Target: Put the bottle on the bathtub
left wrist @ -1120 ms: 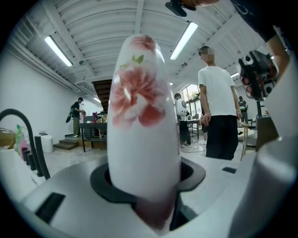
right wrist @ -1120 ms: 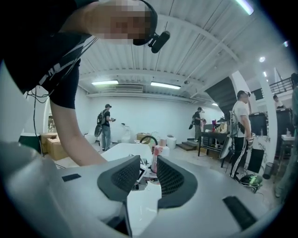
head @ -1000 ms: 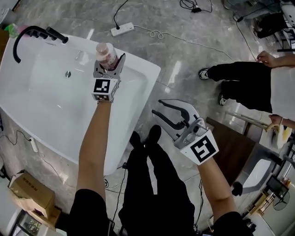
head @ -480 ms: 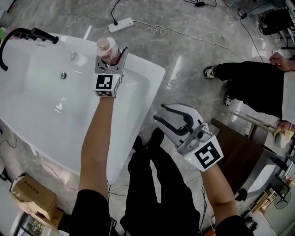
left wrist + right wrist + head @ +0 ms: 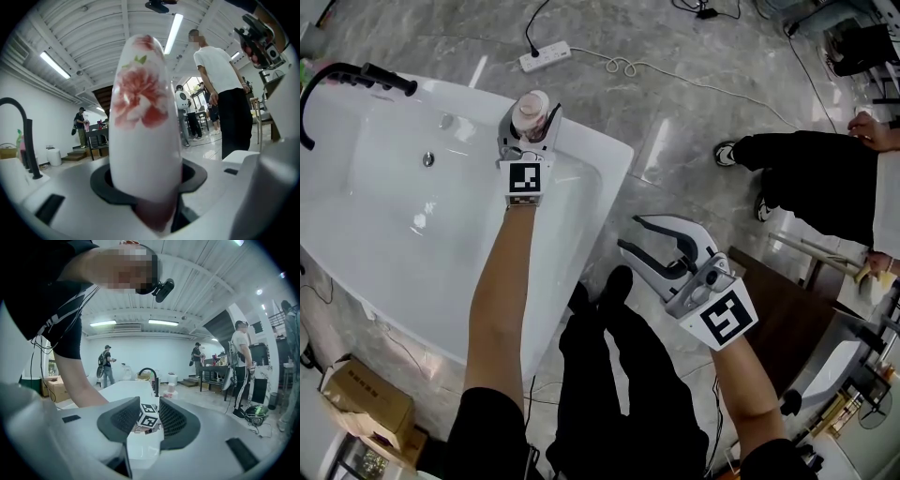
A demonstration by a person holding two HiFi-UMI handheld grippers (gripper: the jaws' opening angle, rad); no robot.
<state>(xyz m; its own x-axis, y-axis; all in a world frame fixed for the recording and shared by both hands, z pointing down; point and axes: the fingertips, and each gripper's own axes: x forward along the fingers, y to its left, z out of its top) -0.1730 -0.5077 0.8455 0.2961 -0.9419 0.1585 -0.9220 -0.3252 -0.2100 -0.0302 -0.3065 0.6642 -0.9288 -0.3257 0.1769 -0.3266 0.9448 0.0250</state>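
Note:
A white bottle (image 5: 531, 110) with a pink flower print and a pinkish cap stands upright in my left gripper (image 5: 531, 127), which is shut on it. It hangs at the far rim of the white bathtub (image 5: 602, 152), near the right corner; whether it touches the rim is hidden. In the left gripper view the bottle (image 5: 145, 117) fills the middle, clamped low down by the left gripper (image 5: 149, 190). My right gripper (image 5: 628, 233) is open and holds nothing, over the floor to the tub's right. Between the open jaws of the right gripper (image 5: 150, 412) I see the left gripper's marker cube (image 5: 149, 417).
A black faucet (image 5: 347, 75) arches over the tub's far left end, and a drain (image 5: 428, 159) sits in its floor. A power strip (image 5: 545, 56) with cables lies on the marble floor. A person's black-clad legs (image 5: 797, 169) are at right; a cardboard box (image 5: 366, 398) at lower left.
My left gripper has carried the bottle a little farther out, toward the tub's far rim, and stands more upright. The right gripper stays open and has barely moved.

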